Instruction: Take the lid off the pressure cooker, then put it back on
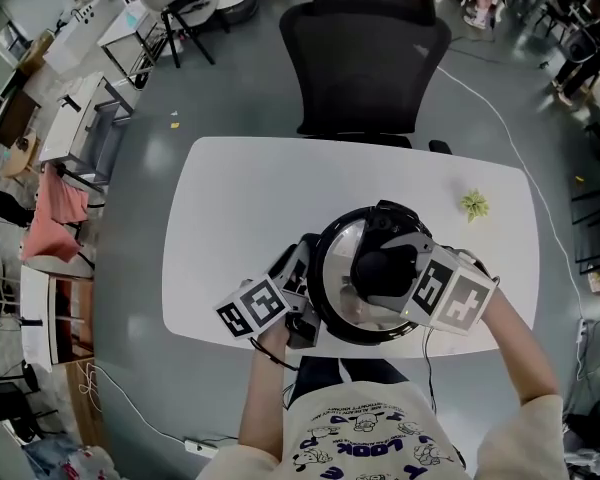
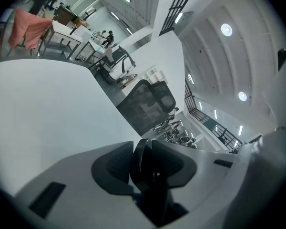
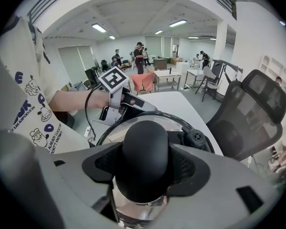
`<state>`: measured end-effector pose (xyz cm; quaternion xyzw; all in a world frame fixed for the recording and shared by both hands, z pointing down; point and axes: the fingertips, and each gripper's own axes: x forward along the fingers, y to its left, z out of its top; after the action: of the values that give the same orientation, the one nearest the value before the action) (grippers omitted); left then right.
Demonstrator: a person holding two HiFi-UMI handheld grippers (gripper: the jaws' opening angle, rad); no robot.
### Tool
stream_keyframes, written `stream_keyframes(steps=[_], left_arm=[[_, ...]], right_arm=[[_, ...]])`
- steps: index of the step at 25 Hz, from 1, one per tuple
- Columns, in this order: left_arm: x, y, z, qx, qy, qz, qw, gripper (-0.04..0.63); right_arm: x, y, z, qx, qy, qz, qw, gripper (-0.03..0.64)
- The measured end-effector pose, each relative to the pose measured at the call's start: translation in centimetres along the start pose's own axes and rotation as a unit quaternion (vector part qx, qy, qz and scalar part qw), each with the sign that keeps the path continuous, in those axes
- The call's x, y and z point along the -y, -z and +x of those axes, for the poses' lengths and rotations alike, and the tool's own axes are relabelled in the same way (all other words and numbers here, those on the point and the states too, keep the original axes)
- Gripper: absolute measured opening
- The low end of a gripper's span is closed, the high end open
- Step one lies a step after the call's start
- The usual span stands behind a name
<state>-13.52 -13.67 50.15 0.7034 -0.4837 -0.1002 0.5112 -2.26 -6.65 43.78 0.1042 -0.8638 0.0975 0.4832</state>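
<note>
The pressure cooker (image 1: pixel 332 290) stands at the near edge of the white table (image 1: pixel 230 208), its shiny lid (image 1: pixel 342 253) resting on top. My right gripper (image 1: pixel 388 270) reaches in from the right and is shut on the lid's round black knob (image 3: pixel 145 149), which fills the gap between its jaws (image 3: pixel 145 166). My left gripper (image 1: pixel 302 286) sits at the cooker's left side. In the left gripper view its jaws (image 2: pixel 145 168) are shut on a thin black handle piece (image 2: pixel 141 159) of the cooker. A black valve (image 3: pixel 196 138) sits on the lid beside the knob.
A black office chair (image 1: pixel 365 58) stands behind the table's far edge. A small green object (image 1: pixel 473 205) lies on the table to the right of the cooker. Desks and chairs fill the room at the left and back.
</note>
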Motion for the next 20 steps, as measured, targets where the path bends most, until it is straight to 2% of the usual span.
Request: stream_keyframes(steps=[7,14,17,20], left_arm=[[0.0,-0.2,-0.4,0.007,-0.018,0.034,0.9992,0.137],[1.1,-2.0,-1.8,0.041,-0.027,0.06,0.997,0.143],[2.1,-2.9,-2.4,0.057,-0.029,0.085,0.9943,0.152],[3.8,-4.1,-3.3,0.079,-0.028,0.124,0.9888,0.156]], right_arm=[[0.0,-0.2,-0.2,0.057,0.01,-0.002,0.998,0.314],[0.6,-0.3,-1.3,0.117,0.046,0.018,0.992,0.409],[0.5,-0.9,-2.0,0.151,0.046,0.039,0.987,0.423],[0.7,-1.6,-3.5,0.193,0.063,0.059,0.977,0.423]])
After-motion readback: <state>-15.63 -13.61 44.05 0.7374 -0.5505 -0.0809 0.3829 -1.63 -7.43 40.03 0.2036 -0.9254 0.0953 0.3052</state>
